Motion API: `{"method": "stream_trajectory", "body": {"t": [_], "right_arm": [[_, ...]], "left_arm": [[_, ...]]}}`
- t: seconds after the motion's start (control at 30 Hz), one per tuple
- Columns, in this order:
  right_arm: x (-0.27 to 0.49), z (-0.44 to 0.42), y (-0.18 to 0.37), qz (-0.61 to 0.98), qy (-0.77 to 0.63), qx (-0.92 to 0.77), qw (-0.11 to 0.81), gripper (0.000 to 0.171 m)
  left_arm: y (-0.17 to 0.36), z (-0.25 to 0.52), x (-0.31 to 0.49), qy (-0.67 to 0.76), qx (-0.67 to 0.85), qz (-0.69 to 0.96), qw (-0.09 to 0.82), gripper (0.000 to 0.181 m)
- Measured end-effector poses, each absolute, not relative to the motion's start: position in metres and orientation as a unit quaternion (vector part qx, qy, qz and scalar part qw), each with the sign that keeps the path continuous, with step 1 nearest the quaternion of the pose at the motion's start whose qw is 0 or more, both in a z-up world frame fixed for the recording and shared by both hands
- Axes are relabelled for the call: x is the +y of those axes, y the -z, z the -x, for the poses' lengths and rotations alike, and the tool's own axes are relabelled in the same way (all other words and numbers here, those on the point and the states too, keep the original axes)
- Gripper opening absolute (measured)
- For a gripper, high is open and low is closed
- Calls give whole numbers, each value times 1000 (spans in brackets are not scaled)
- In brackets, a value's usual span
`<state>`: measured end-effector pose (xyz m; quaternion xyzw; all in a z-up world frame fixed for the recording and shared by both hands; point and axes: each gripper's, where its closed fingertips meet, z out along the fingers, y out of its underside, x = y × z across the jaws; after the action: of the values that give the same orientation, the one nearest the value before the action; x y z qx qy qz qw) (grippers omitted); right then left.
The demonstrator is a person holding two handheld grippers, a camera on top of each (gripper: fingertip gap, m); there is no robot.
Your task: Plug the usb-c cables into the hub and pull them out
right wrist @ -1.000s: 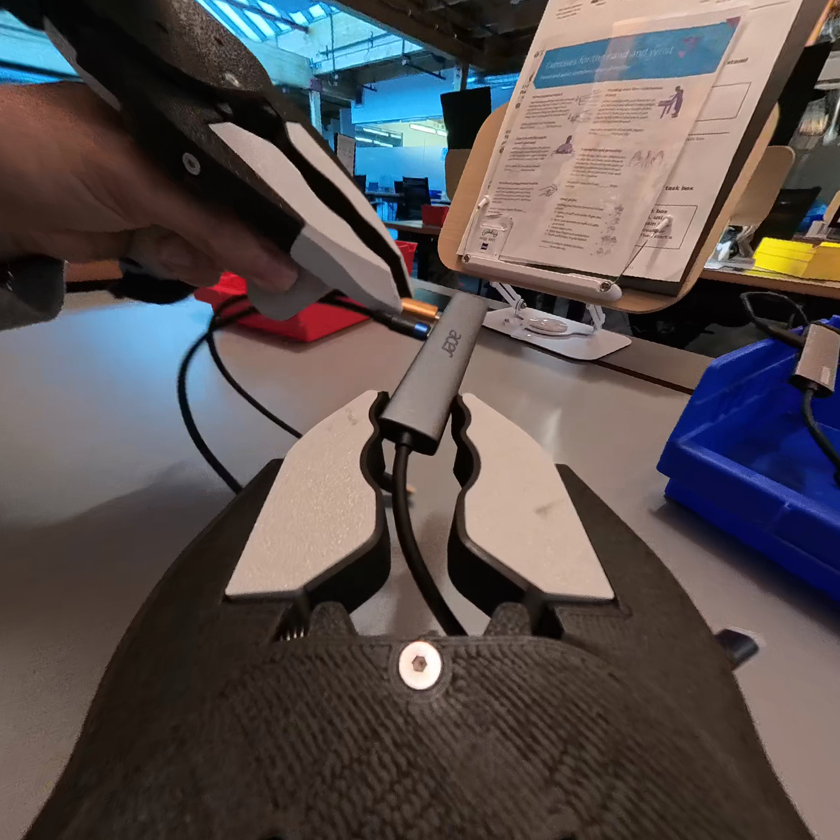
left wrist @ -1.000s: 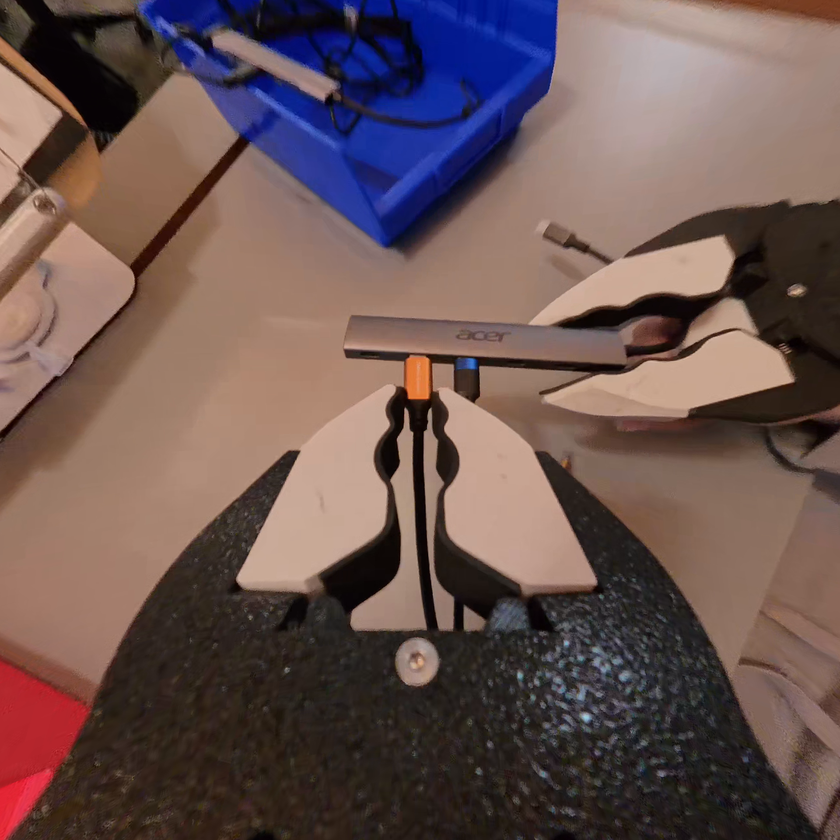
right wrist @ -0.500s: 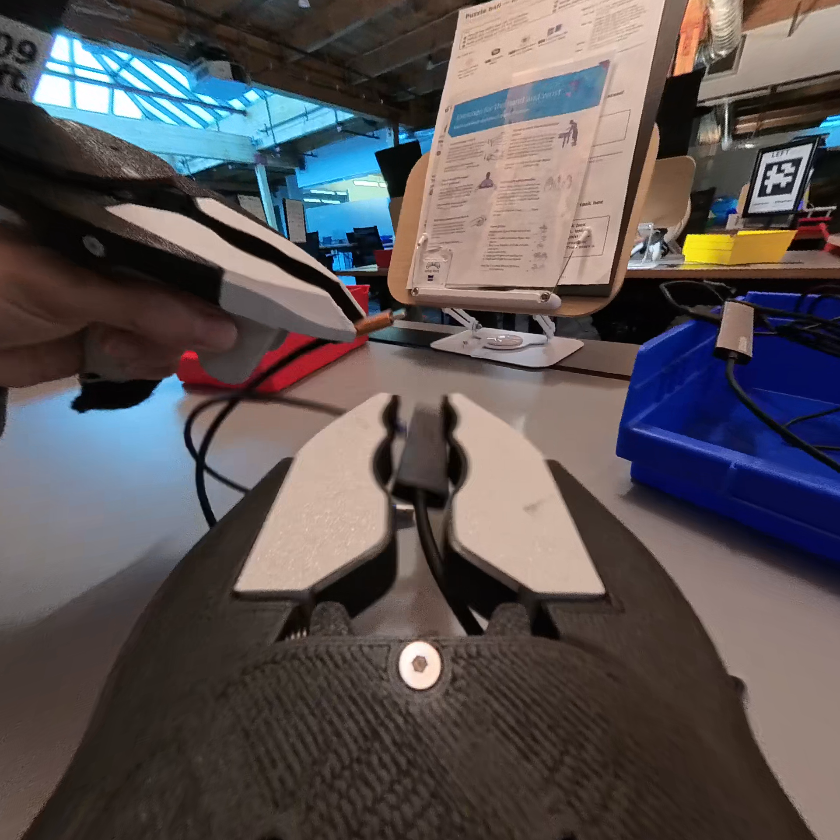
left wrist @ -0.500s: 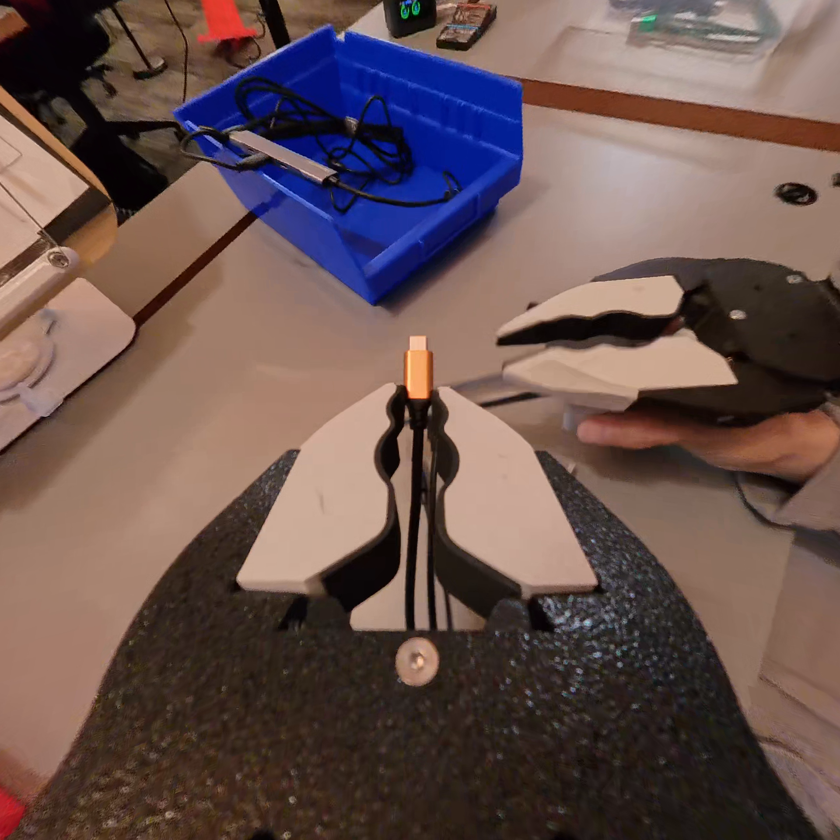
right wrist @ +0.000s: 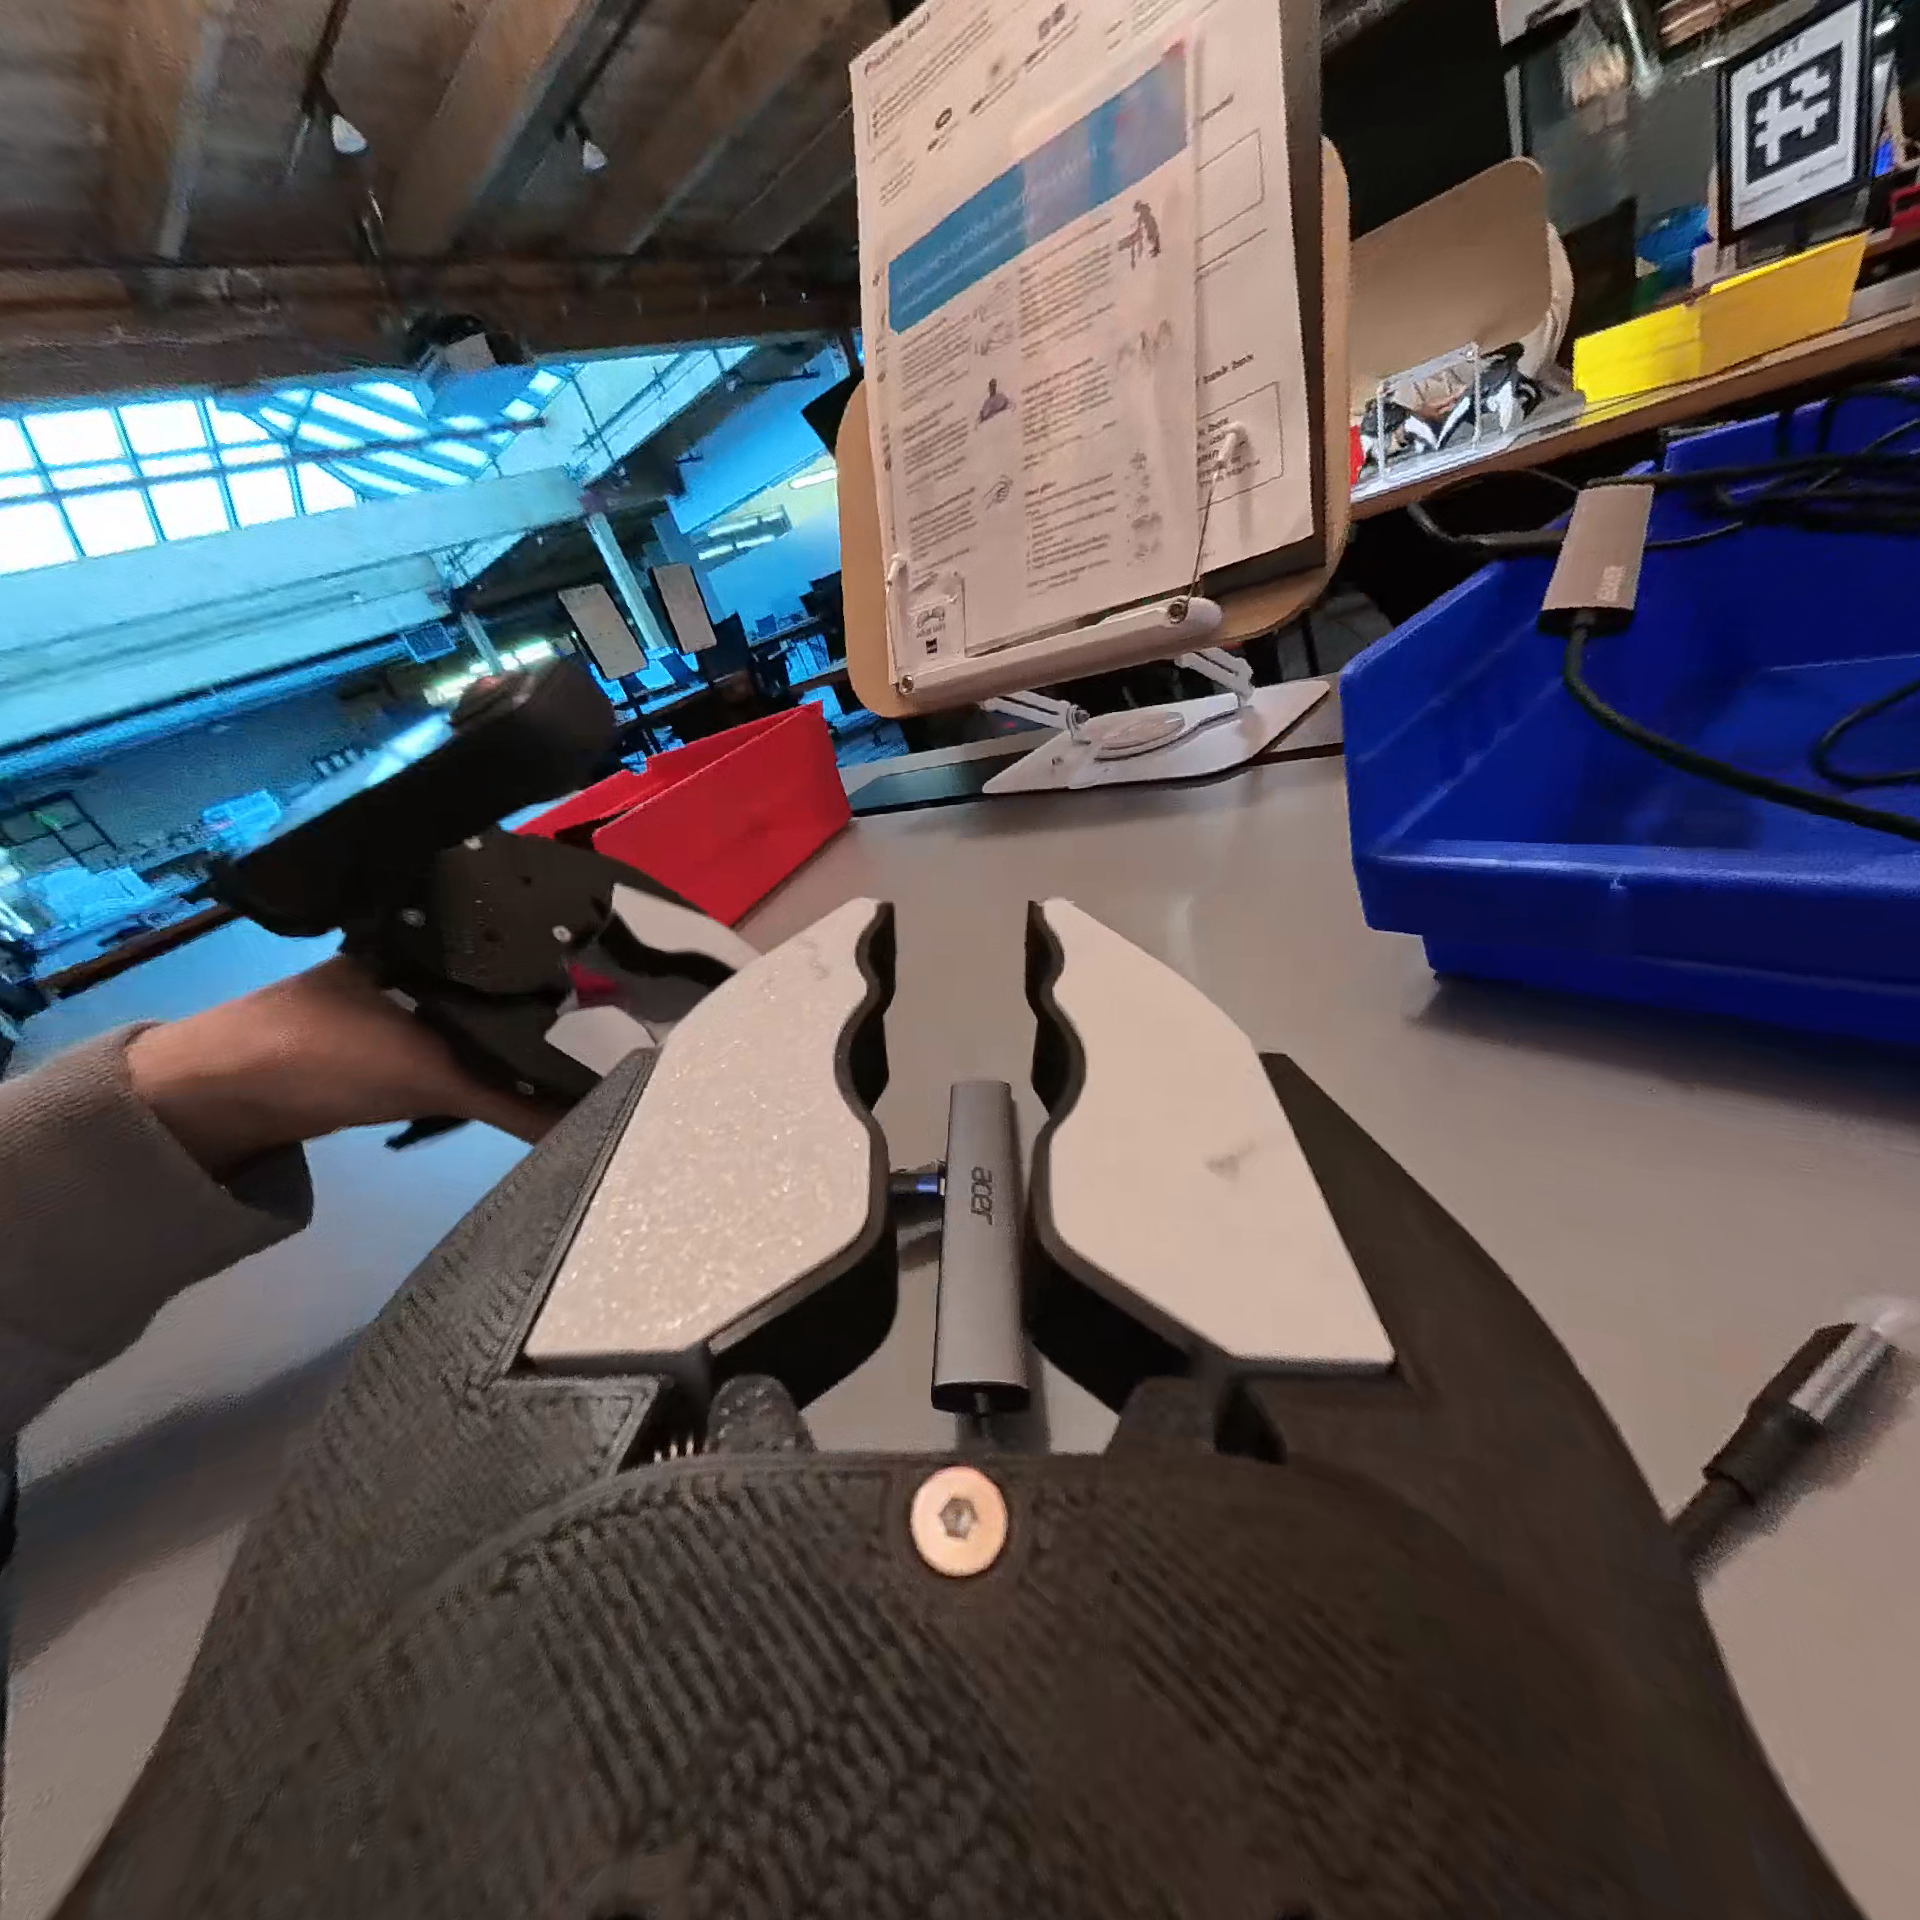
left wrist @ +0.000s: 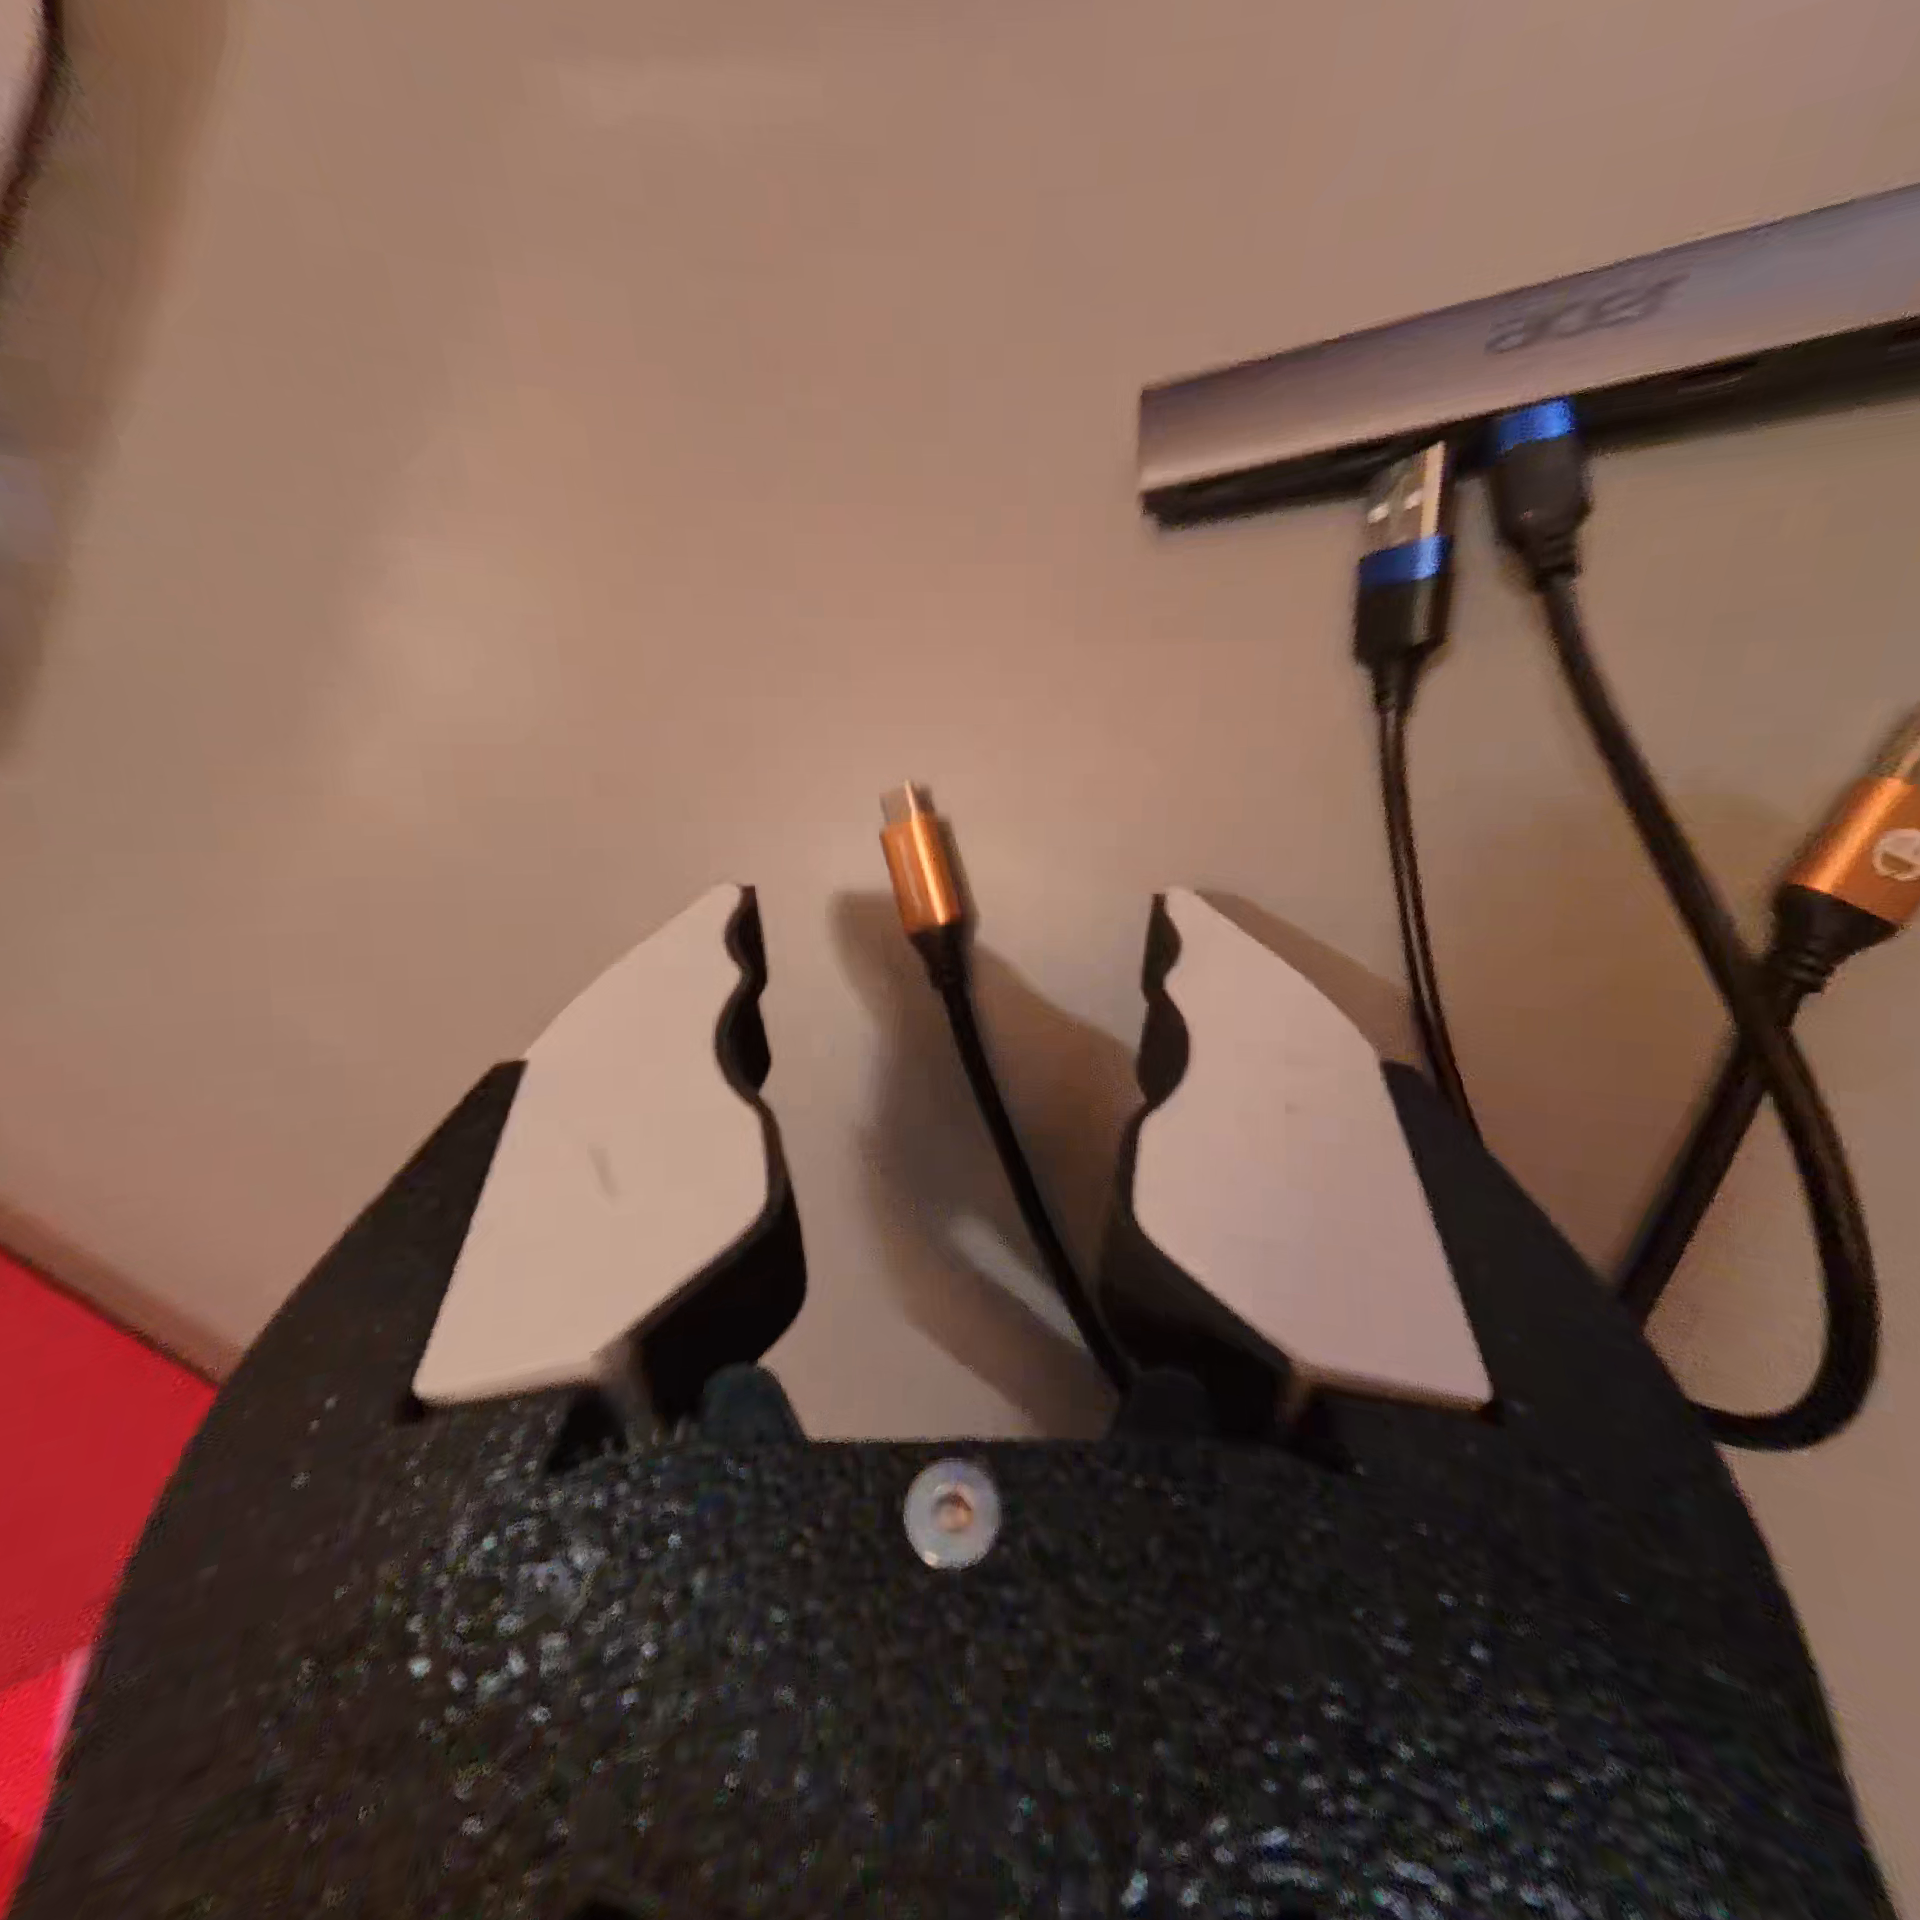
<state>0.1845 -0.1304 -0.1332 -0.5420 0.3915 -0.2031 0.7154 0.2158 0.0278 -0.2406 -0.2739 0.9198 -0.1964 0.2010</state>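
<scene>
Left gripper (left wrist: 951,914): jaws spread wide, holding nothing. The orange-collared USB-C plug (left wrist: 916,871) lies loose on the grey surface (left wrist: 520,520) between the two fingers, touching neither, its black cable running back under the gripper body.

Right gripper (right wrist: 958,940): jaws parted, not clamping. The grey hub (right wrist: 977,1236) lies on the surface in the gap between the fingers; whether a pad brushes it cannot be told.

Left wrist view: hub (left wrist: 1538,405) at upper right, the blue-collared plug (left wrist: 1536,468) seated in its side. A blue-banded USB-A plug (left wrist: 1403,561) lies just beside it, seemingly unplugged. A second orange-collared connector (left wrist: 1860,862) sits at the right edge.

Handling, judged:
- Plug: small, light, rigid metal shell, probably slick. Best taken across the orange collar, not the bare tip, which must stay free for insertion.
- Cable: braided, limp; gripping it gives no control of plug angle.
- Hub: light, stiff bar, likely to slide or pivot when pushed. Hold it across its narrow width, near the cable end, clear of the ports.

Background: blue bin (right wrist: 1558,862), red bin (right wrist: 727,810).
</scene>
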Motion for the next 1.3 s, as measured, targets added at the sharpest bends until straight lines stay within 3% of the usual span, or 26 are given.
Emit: {"method": "stream_trajectory", "body": {"t": [0.03, 0.23, 0.4, 0.47, 0.53, 0.67, 0.87, 1.0, 1.3], "right_arm": [[-130, -185, 134, 555, 214, 387, 705, 25], [-121, -181, 172, 710, 221, 350, 570, 55], [-120, -176, 177, 716, 181, 358, 572, 55], [-121, -175, 176, 716, 172, 359, 574, 55], [-124, -176, 178, 720, 174, 359, 568, 55], [-125, -175, 185, 729, 163, 364, 556, 59], [-119, -184, 173, 701, 224, 366, 569, 71], [-121, -188, 161, 671, 264, 361, 591, 74], [-111, -161, 150, 682, 163, 272, 659, 67]], "left_arm": [[234, -217, 19, 211, 925, 232, 213, 62], [215, -215, -40, 256, 929, -84, 252, 48], [236, -219, -54, 213, 907, -237, 275, 41], [239, -226, -59, 198, 880, -278, 330, 27], [243, -227, -61, 186, 865, -301, 356, 12], [237, -233, -62, 214, 863, -238, 392, 9], [175, -235, -61, 241, 825, -174, 480, 8], [152, -216, -68, 257, 795, -198, 512, 8], [131, -170, -74, 209, 687, -379, 584, 7]]}}
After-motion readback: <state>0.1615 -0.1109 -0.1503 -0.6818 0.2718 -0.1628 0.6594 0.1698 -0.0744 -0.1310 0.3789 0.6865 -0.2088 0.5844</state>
